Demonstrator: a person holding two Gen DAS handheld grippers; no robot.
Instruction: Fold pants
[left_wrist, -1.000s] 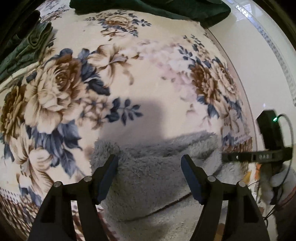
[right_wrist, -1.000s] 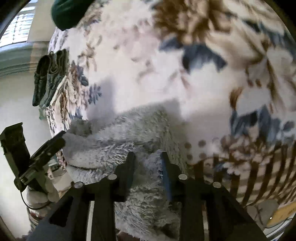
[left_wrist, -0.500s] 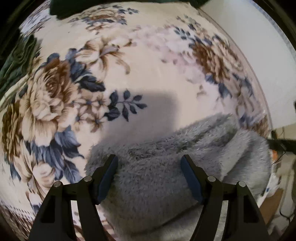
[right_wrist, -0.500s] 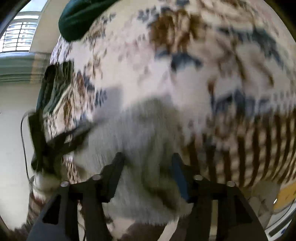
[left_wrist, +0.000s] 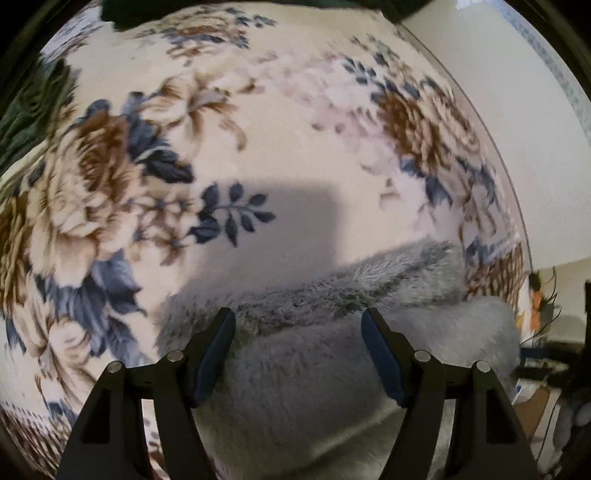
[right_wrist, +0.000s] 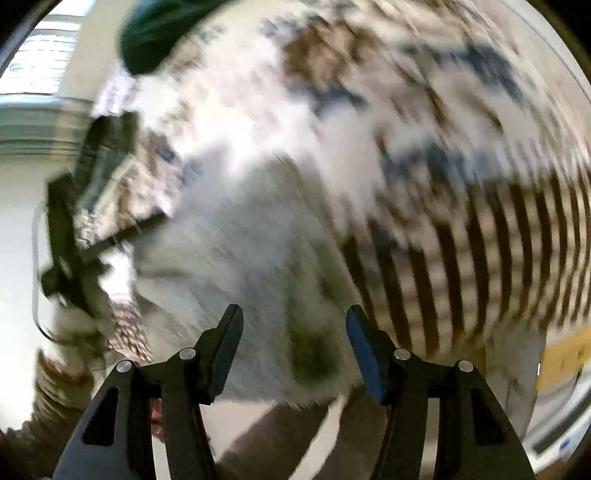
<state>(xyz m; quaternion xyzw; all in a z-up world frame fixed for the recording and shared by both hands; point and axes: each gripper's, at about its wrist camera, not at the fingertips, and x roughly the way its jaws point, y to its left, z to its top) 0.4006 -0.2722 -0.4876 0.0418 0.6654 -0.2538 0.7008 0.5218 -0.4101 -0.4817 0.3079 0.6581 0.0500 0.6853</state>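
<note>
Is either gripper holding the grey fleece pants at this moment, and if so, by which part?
Nothing is held. The left gripper and right gripper are both open above the pants.

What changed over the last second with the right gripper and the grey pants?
The right gripper was shut on a fold of the fuzzy grey pants a second ago; it has since opened and let go, and its view is blurred by motion. The pants now lie released on the floral blanket. The left gripper stayed open over the pants, holding nothing.
</note>
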